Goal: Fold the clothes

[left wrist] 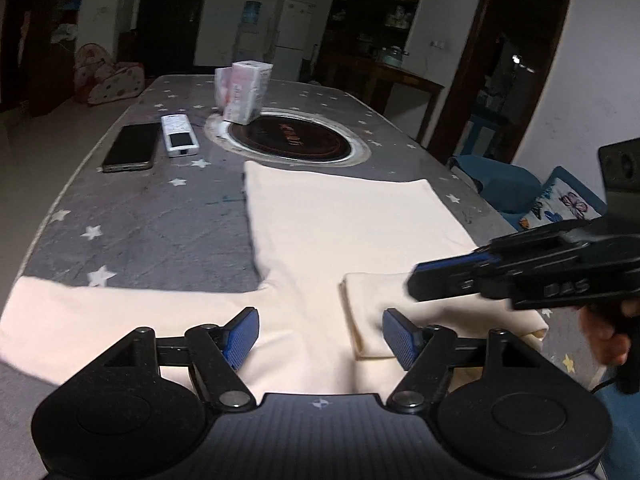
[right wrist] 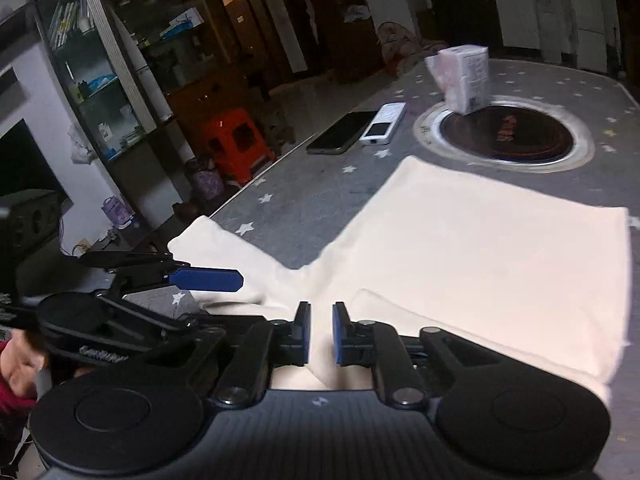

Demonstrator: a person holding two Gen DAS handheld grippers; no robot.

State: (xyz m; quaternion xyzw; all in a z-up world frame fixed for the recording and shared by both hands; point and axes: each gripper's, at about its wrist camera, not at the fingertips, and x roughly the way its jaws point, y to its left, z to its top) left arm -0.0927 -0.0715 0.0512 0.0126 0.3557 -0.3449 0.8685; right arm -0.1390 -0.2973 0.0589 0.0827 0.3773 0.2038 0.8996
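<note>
A cream long-sleeved top (left wrist: 340,224) lies flat on the grey star-patterned table (left wrist: 160,216). One sleeve stretches out to the left (left wrist: 100,312); the other sleeve is folded over the body (left wrist: 384,312). My left gripper (left wrist: 319,338) is open just above the top's near edge, empty. My right gripper (right wrist: 321,334) is nearly shut, with a narrow gap over a raised ridge of the cloth; it also shows at the right of the left wrist view (left wrist: 416,280). The top fills the right wrist view (right wrist: 480,248), and the left gripper (right wrist: 224,280) shows there at the left.
A dark phone (left wrist: 130,146) and a white remote (left wrist: 179,135) lie at the far left of the table. A white carton (left wrist: 246,92) stands at the rim of a round black cooktop (left wrist: 292,140). A blue seat (left wrist: 508,188) is beyond the right edge.
</note>
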